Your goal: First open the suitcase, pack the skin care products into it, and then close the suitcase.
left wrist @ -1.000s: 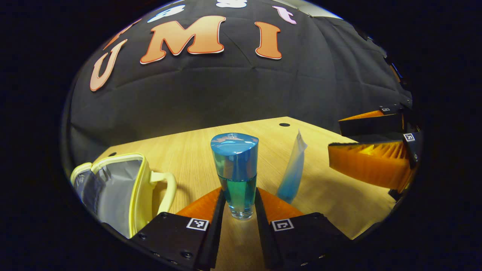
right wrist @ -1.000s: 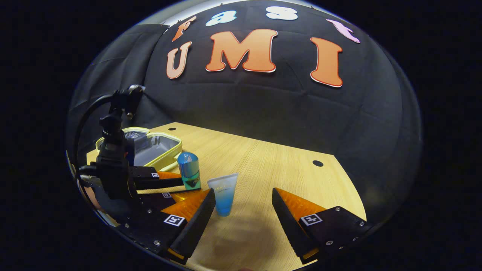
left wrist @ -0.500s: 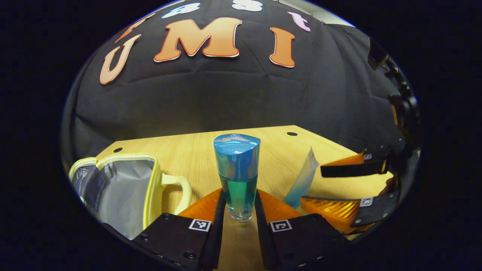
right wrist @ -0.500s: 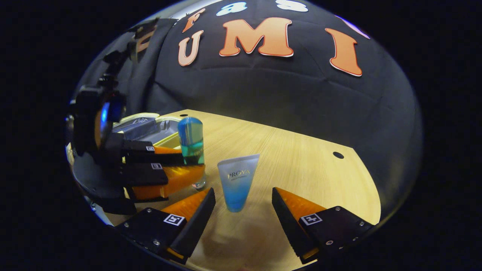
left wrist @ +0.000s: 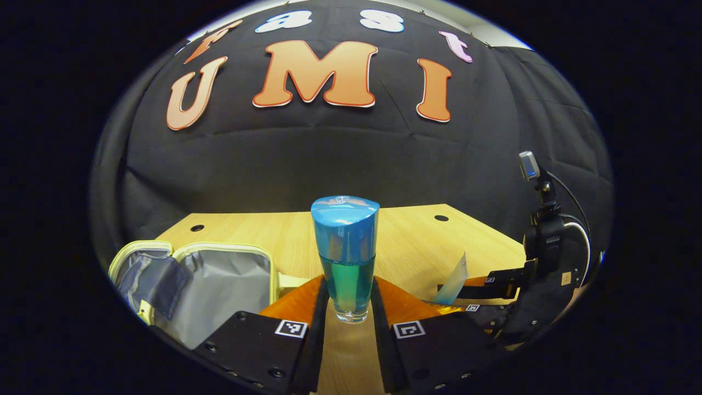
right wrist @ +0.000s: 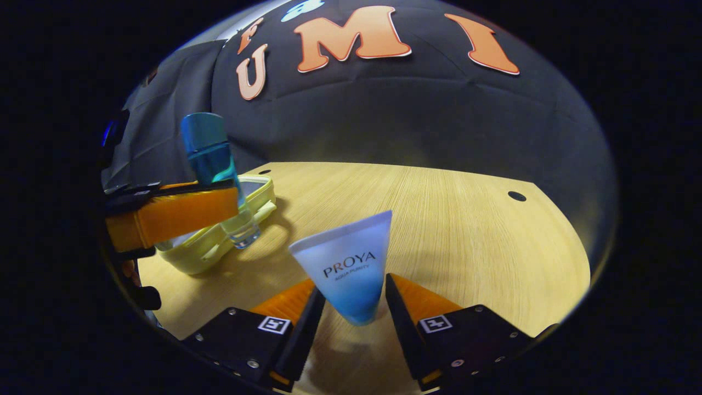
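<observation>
A clear bottle of blue-green liquid with a blue cap [left wrist: 345, 253] stands upright between the fingers of my left gripper [left wrist: 346, 307], which is shut on it. In the right gripper view the bottle [right wrist: 215, 164] hangs above the table at the near edge of the open yellow case [right wrist: 219, 253], gripped by the left gripper [right wrist: 233, 200]. A white-to-blue tube [right wrist: 351, 271] stands cap down, and my right gripper [right wrist: 351, 307] is shut on its lower part. The left gripper view has that tube [left wrist: 454, 274] in the right gripper [left wrist: 447, 299] at the right.
The case [left wrist: 219, 285] lies open at the left with a grey lining and a dark inner pocket. The wooden table [right wrist: 466, 230] has bare room to the right and behind, with small round holes near its far edge. The black cloth wall stands behind.
My right gripper came forward and shut on the tube. My left gripper lifted the bottle and carried it toward the open case.
</observation>
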Demonstrator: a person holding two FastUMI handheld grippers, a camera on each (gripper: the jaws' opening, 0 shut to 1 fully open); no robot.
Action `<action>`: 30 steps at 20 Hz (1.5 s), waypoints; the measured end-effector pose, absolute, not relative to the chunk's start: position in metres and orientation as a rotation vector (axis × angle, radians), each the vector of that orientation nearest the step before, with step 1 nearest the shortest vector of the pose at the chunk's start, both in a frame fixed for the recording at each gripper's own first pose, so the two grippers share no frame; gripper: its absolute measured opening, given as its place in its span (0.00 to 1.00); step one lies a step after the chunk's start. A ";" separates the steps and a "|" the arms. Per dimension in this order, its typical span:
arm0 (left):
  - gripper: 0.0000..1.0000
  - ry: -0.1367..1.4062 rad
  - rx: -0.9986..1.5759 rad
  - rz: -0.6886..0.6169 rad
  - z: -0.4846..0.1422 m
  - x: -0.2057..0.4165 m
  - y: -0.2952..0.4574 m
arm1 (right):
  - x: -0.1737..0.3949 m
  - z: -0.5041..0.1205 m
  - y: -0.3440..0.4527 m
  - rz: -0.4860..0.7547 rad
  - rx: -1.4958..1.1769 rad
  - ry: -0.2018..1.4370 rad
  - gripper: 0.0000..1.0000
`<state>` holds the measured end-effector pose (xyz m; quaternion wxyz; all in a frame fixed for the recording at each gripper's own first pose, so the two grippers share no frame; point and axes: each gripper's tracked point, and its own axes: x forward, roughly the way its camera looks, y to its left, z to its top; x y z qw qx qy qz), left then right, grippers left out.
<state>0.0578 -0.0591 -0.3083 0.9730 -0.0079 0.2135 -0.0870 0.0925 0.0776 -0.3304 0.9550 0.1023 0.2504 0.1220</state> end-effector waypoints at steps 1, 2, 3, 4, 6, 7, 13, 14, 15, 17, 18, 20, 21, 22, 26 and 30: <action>0.42 0.425 -0.013 -0.162 -0.304 0.057 -0.051 | 0.095 -0.328 0.076 0.236 0.209 0.505 0.53; 0.42 0.425 -0.007 -0.150 -0.299 0.056 -0.043 | 0.094 -0.327 0.079 0.251 0.219 0.508 0.53; 0.42 0.423 -0.006 -0.134 -0.296 0.054 -0.035 | 0.092 -0.322 0.081 0.258 0.225 0.509 0.51; 0.43 0.430 -0.005 -0.120 -0.293 0.053 -0.027 | 0.092 -0.314 0.082 0.261 0.234 0.503 0.51; 0.42 0.452 -0.007 -0.087 -0.292 0.052 -0.009 | 0.090 -0.295 0.082 0.266 0.239 0.497 0.50; 0.42 0.464 -0.008 -0.071 -0.289 0.050 -0.001 | 0.087 -0.283 0.081 0.269 0.241 0.492 0.50; 0.43 0.468 0.026 -0.012 -0.235 0.036 0.036 | 0.068 -0.205 0.068 0.275 0.233 0.434 0.50; 0.43 0.467 0.030 -0.008 -0.227 0.034 0.040 | 0.065 -0.195 0.066 0.282 0.225 0.424 0.51; 0.42 0.465 0.033 -0.007 -0.219 0.031 0.043 | 0.062 -0.185 0.066 0.285 0.217 0.411 0.50; 0.42 0.472 0.029 0.000 -0.208 0.025 0.051 | 0.057 -0.166 0.065 0.296 0.212 0.386 0.50; 0.42 0.479 0.029 0.008 -0.207 0.023 0.058 | 0.055 -0.158 0.066 0.305 0.211 0.379 0.50; 0.42 0.509 0.019 0.037 -0.210 0.021 0.076 | 0.050 -0.148 0.070 0.325 0.193 0.366 0.50; 0.42 0.531 0.016 0.046 -0.215 0.020 0.084 | 0.046 -0.144 0.072 0.339 0.177 0.358 0.50; 0.42 0.561 0.020 0.051 -0.221 0.019 0.096 | 0.044 -0.140 0.075 0.346 0.159 0.350 0.50; 0.42 0.663 0.037 0.050 -0.254 0.017 0.131 | 0.039 -0.134 0.091 0.358 0.140 0.350 0.45; 0.42 0.769 0.023 -0.003 -0.292 0.019 0.146 | 0.041 -0.134 0.112 0.334 0.133 0.375 0.50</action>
